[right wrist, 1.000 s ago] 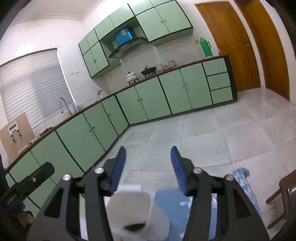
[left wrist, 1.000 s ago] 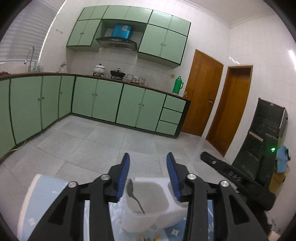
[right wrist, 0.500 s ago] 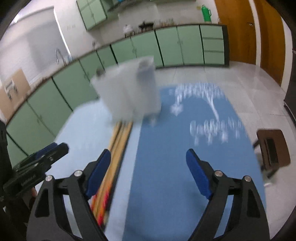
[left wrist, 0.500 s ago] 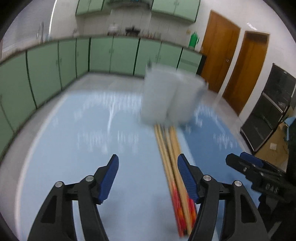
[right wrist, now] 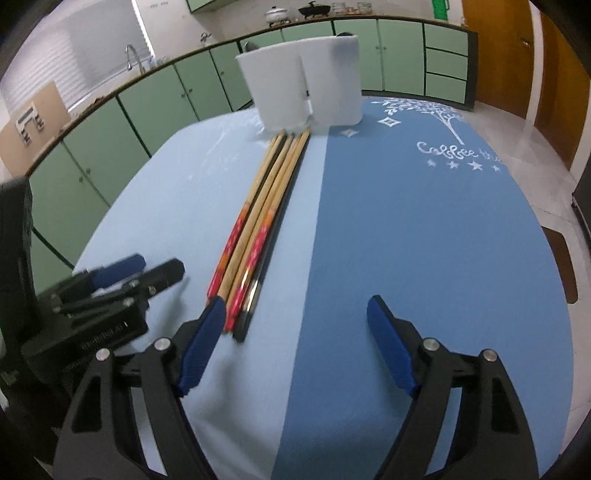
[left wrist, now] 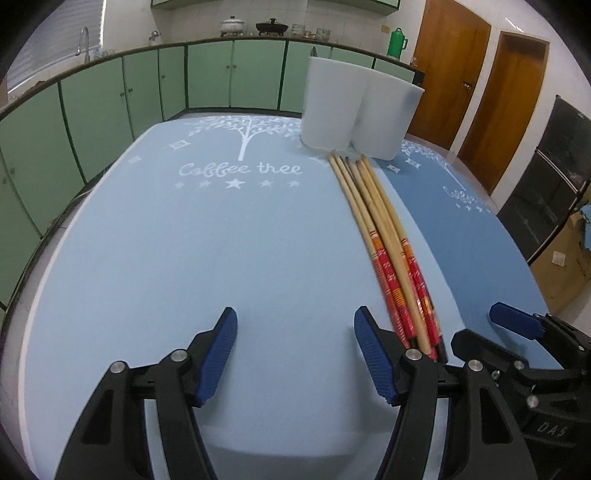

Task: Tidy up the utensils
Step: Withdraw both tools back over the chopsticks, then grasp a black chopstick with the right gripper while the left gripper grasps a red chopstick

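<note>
Both grippers have dipped toward the table, jaws just widened and empty. The left gripper (left wrist: 293, 354) and right gripper (right wrist: 295, 345) flank the stiff, light, slippery red-handled wooden chopsticks (left wrist: 384, 236), lying before the white plastic holder (left wrist: 356, 110); the handle ends suit grasping.

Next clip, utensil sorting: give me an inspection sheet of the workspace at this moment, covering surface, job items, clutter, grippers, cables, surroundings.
Surface: table under two mats, light blue and darker blue, meeting at a seam.
Job's things: chopsticks bundled along the seam, tips toward the white holder; its contents hidden.
Clutter: nothing seen.
Grippers: left gripper open, empty, over the light mat; right gripper open, empty, jaws have just been opening; one finger beside the chopstick ends.
Cables: nothing seen.
Surroundings: green cabinets, wooden doors, pots on the counter.
</note>
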`<state>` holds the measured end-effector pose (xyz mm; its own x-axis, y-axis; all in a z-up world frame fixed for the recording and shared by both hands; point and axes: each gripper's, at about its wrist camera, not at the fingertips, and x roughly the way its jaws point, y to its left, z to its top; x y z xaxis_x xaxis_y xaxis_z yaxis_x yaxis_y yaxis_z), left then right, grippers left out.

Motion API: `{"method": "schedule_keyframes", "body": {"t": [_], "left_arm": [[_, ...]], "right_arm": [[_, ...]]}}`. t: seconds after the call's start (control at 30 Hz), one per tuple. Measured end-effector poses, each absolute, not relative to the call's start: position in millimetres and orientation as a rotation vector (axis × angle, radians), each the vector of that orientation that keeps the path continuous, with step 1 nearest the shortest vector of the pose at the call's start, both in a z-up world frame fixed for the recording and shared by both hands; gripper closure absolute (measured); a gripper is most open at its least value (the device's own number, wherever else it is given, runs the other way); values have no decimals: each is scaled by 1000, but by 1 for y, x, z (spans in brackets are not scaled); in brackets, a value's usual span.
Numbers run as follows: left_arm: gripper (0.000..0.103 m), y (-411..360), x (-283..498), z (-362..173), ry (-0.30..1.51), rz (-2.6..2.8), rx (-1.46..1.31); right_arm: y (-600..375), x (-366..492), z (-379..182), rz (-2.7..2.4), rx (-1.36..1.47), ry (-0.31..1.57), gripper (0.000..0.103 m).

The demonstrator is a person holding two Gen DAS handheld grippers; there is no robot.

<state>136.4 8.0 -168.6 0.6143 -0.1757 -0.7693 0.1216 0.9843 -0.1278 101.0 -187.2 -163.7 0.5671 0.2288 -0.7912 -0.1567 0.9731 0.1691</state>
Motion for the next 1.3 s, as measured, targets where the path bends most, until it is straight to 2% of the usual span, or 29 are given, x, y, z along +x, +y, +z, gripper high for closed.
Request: {"method": "schedule_keyframes", "body": {"t": [0.37,0.67,0.87,0.9,0.93,1.03,1.07,1.1,1.3], "left_arm": [[38,15,133,-170,870,-138,-71],[38,18,134,-170,858,-130,-90],[38,17,133,-170,853,-117,-86],[38,17,133,-170,852,-115,-82],[38,16,132,-170,851,-114,-79],[38,15,132,-169,849,-116,-72],[38,15,131,-169,848,-118,-71],[38,14,131,-169,849,-123,-69],[38,3,126,-167,851,-155,-58]], "right_arm": [[-173,96,-172,179,-36,921,29],[-203,96,-168,84,-7,900,33],[-204,92,-166,178,92,875,50],[-201,93,-167,179,81,876,57],[-197,95,-169,185,70,883,68],[-192,97,-171,184,55,888,88],[-192,98,-171,187,55,887,90],[-193,98,-171,193,61,887,97],[-209,96,-170,146,83,879,97]]}}
